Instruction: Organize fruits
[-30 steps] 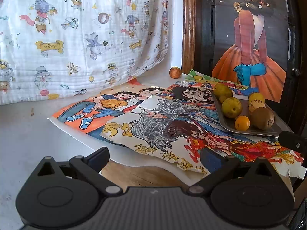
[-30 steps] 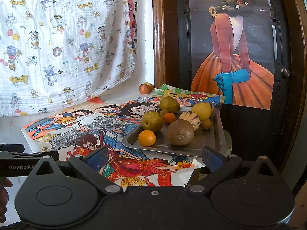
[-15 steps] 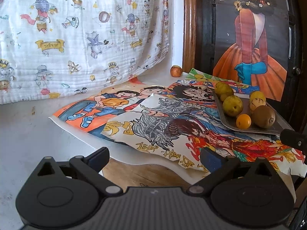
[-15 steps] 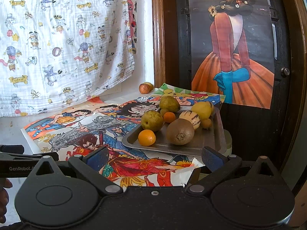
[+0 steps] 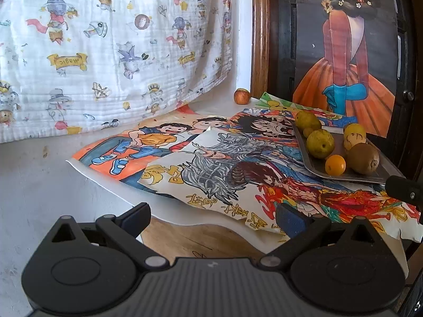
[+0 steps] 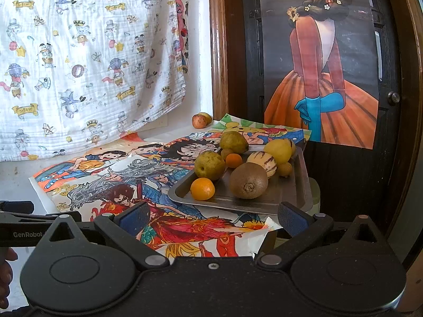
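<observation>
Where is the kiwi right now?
The kiwi lies on the metal tray, near its front edge, right of the small orange and in front of the striped melon, in the right wrist view.

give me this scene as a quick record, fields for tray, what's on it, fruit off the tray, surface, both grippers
tray: metal tray on the drawings, at the right end of the surface
on tray: kiwi, two oranges, two greenish pears, striped melon, yellow fruit, a few small ones
off tray: reddish fruit by the wall, a second one partly hidden behind it
surface: coloured cartoon drawings overlapping on a white top
left gripper: open, empty
right gripper: open, empty, facing the tray
</observation>
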A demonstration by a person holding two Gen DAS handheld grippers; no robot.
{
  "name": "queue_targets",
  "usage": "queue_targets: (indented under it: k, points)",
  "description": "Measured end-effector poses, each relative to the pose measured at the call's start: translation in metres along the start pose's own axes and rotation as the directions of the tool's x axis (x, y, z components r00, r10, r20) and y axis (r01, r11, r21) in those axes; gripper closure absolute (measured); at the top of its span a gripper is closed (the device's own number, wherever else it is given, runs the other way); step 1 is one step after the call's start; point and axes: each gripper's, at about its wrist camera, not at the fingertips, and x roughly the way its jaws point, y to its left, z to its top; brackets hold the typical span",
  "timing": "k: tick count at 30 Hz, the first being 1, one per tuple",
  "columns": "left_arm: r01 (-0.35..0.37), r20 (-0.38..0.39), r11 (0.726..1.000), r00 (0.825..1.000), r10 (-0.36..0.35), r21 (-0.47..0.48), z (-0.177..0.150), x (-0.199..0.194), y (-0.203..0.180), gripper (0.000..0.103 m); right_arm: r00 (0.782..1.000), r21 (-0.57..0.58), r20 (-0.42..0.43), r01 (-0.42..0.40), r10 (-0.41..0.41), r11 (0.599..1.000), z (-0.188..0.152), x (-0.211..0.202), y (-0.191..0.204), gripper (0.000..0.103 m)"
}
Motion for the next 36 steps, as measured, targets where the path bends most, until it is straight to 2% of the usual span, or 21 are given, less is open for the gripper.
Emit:
queue_targets:
  k: [36]
  points:
    - [0.002, -0.007, 1.000, 1.000, -0.001, 0.002, -0.0010, 0.0012, 0.0006, 0.000, 1.000, 0.003, 0.001, -0.002, 0.002, 1.000, -0.0016, 0.0003, 0.0015, 0.001]
